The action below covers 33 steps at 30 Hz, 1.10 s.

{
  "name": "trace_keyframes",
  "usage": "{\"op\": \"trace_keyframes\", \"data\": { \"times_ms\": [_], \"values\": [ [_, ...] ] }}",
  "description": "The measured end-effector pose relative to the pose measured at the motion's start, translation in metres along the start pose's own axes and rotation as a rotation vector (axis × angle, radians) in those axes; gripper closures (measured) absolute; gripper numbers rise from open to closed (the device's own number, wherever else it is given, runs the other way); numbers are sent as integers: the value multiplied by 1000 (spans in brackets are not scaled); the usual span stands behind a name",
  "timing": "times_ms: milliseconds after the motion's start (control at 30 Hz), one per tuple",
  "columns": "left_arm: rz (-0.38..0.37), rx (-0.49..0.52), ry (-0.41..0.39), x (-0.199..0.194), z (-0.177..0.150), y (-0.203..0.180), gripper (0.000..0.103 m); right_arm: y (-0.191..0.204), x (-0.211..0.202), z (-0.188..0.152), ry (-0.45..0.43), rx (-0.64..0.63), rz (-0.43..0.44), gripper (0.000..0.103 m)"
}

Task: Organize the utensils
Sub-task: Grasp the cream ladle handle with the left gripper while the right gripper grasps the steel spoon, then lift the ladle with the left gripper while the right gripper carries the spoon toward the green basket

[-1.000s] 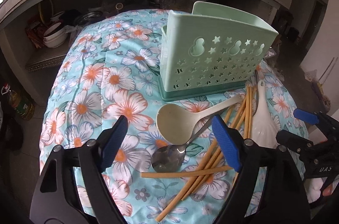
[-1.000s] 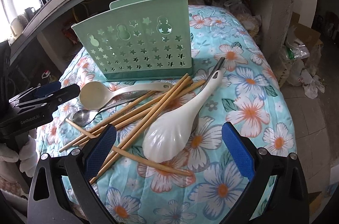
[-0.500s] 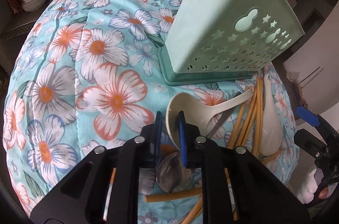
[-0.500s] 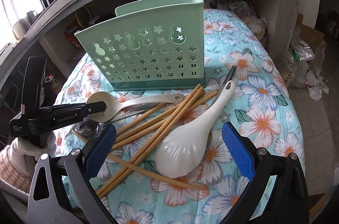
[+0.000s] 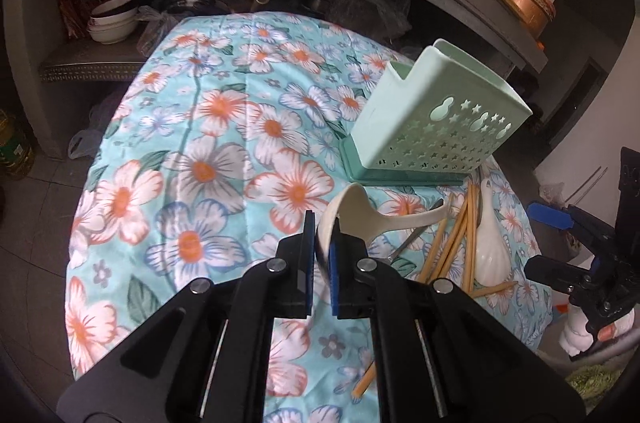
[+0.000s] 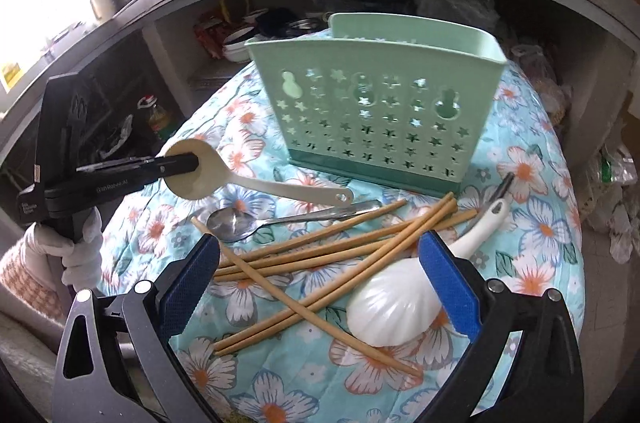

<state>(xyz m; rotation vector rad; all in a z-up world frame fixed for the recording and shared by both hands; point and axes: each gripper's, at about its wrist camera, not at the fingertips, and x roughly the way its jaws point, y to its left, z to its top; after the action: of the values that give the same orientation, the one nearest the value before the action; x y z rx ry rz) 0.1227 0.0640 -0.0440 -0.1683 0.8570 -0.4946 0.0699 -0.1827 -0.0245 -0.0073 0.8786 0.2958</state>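
Note:
My left gripper [image 5: 321,237] is shut on the bowl of a cream plastic ladle [image 5: 362,211] and holds it lifted above the flowered tablecloth; the right wrist view shows the ladle [image 6: 208,173] clamped in the left gripper [image 6: 188,165], handle sloping down to the right. The mint-green utensil holder [image 6: 384,111] stands upright at the far side and also shows in the left wrist view [image 5: 436,127]. A metal spoon [image 6: 240,225], several wooden chopsticks [image 6: 332,259] and a white rice paddle [image 6: 400,311] lie on the cloth. My right gripper [image 6: 320,287] is open above the chopsticks.
The round table wears a blue flowered cloth [image 5: 208,159]. A concrete shelf behind holds bowls [image 5: 112,23] and pots. An oil bottle [image 5: 14,147] stands on the floor at the left. A counter edge curves overhead.
My left gripper closed on the ladle's bowl and lifted it off the cloth. My right gripper moved a little closer over the chopsticks and paddle, still open.

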Motion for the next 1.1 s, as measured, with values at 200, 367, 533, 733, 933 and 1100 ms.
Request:
{"op": "trace_keyframes", "data": {
  "times_ms": [200,367,533,733,933,1100],
  "values": [
    [15,-102,-86,-33,-17,29,98,22,15,11,-7,-182,-10,6],
    [19,-145,-150,-53,-21,45,98,34,42,23,20,-287,-10,11],
    [34,-174,-167,-56,-20,59,98,39,80,26,129,-377,-11,27],
    [38,-199,-171,-53,-19,70,98,61,102,14,239,-627,-19,38],
    [37,-222,-168,-49,-20,78,98,88,107,12,281,-814,38,38],
    [40,-237,-165,-45,-20,83,98,108,110,7,208,-870,16,38]
  ]
}}
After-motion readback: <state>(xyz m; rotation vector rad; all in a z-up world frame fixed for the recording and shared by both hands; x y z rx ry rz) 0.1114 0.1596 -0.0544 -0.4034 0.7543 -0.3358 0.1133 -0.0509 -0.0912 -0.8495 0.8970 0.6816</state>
